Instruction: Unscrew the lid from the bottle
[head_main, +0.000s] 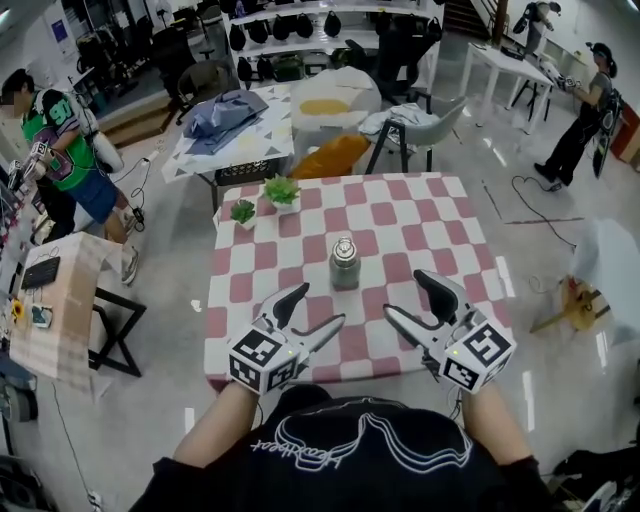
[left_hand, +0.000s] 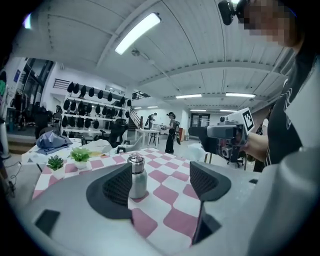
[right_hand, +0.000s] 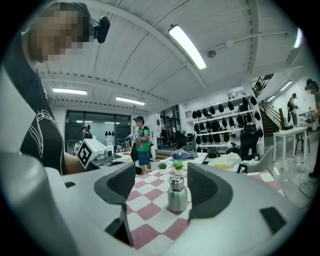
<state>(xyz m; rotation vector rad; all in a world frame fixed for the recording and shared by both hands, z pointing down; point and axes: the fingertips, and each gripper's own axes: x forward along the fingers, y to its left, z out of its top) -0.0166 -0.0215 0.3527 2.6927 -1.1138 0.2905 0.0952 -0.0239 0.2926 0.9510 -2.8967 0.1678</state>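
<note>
Now the left gripper (head_main: 320, 306) and right gripper (head_main: 404, 294) hover nearly level, at seven and five o'clock of the bottle (head_main: 344, 266), jaws wide apart and empty. It stands upright in the middle of the bench (head_main: 425, 215), lid (head_main: 344, 246) on.

Left tool (head_main: 320, 305), right tool (head_main: 404, 294) level (jaws wide apart).

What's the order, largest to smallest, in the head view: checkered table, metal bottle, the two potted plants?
1. checkered table
2. metal bottle and farther potted plant, too alike to rank
3. nearer potted plant
</note>
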